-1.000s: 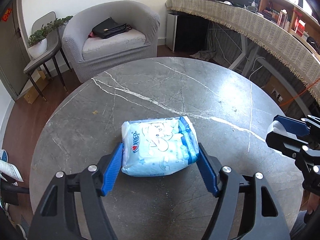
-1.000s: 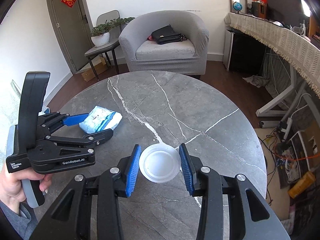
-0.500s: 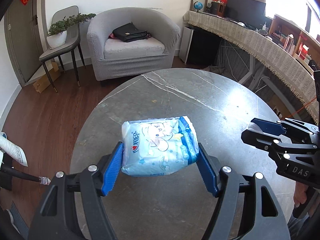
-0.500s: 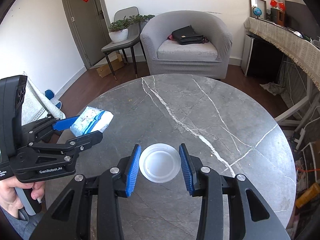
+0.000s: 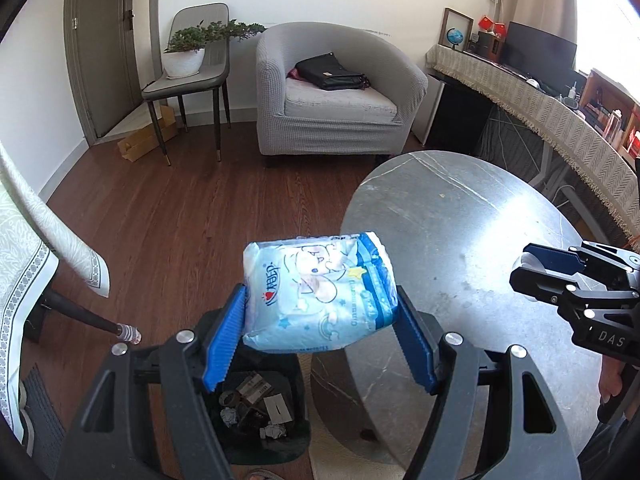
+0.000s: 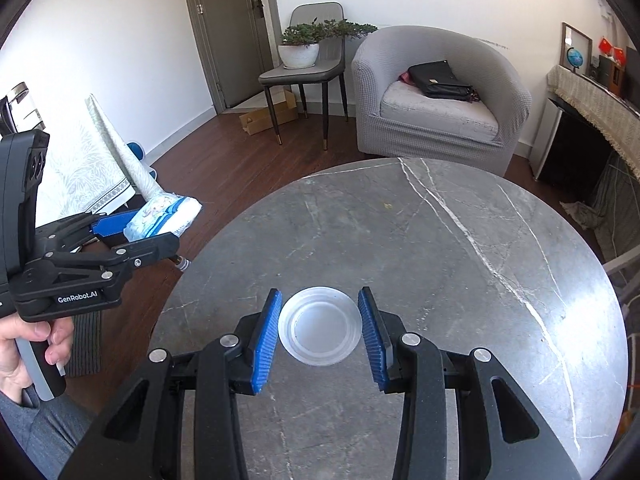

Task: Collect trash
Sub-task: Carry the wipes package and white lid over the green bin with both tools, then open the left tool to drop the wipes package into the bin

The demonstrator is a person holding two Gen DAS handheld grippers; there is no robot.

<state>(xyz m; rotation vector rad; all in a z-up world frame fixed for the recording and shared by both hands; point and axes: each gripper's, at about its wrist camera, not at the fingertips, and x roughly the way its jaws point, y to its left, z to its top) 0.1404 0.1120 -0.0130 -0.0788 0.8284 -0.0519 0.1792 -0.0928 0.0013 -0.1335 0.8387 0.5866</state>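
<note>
Your left gripper [image 5: 320, 338] is clamped on the blue tissue pack [image 5: 318, 294], pads pressing both ends, and it's hanging off the table's edge right above the trash bin [image 5: 256, 404] on the floor. The bin already has crumpled scraps in it. Your right gripper [image 6: 320, 334] has its pads against the sides of the clear plastic lid [image 6: 320, 331] over the marble table [image 6: 460, 248]; can't tell if it's lifted or just resting there. Risk I'd guess: the pack is soft and puffy, and part of it sits over the table rim, so letting go now could bounce it off the edge onto the floor. That lid's thin too, so a light pinch could let it slip.
</note>
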